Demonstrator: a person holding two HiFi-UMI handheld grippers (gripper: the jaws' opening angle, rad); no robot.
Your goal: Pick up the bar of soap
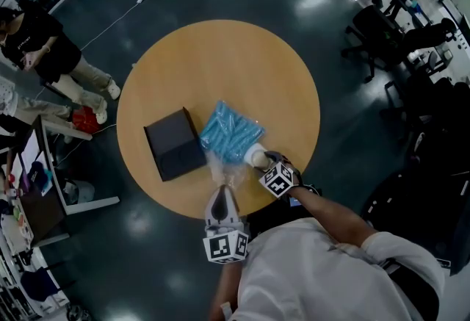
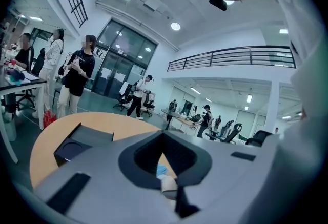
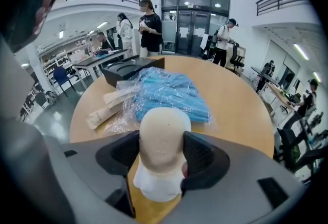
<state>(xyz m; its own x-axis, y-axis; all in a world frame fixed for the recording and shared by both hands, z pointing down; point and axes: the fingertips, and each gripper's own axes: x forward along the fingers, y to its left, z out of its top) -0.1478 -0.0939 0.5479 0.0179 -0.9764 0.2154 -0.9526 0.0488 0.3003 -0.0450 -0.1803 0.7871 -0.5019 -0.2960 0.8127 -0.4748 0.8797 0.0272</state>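
A cream bar of soap (image 3: 163, 136) stands between the jaws of my right gripper (image 3: 161, 159), and both pads touch its sides. In the head view the soap (image 1: 255, 156) is low over the round wooden table (image 1: 220, 55), near its front edge, with the right gripper (image 1: 266, 161) round it. My left gripper (image 1: 222, 193) hovers over the front edge just to the left, jaws together and empty. Through its jaws (image 2: 174, 195) a bit of the soap (image 2: 168, 185) shows.
A clear bag of blue packets (image 1: 229, 132) lies just beyond the soap, with paper-wrapped sticks (image 3: 110, 105) in its near end. A black box (image 1: 174, 143) sits to its left. People stand left of the table; office chairs (image 1: 382, 33) are at the right.
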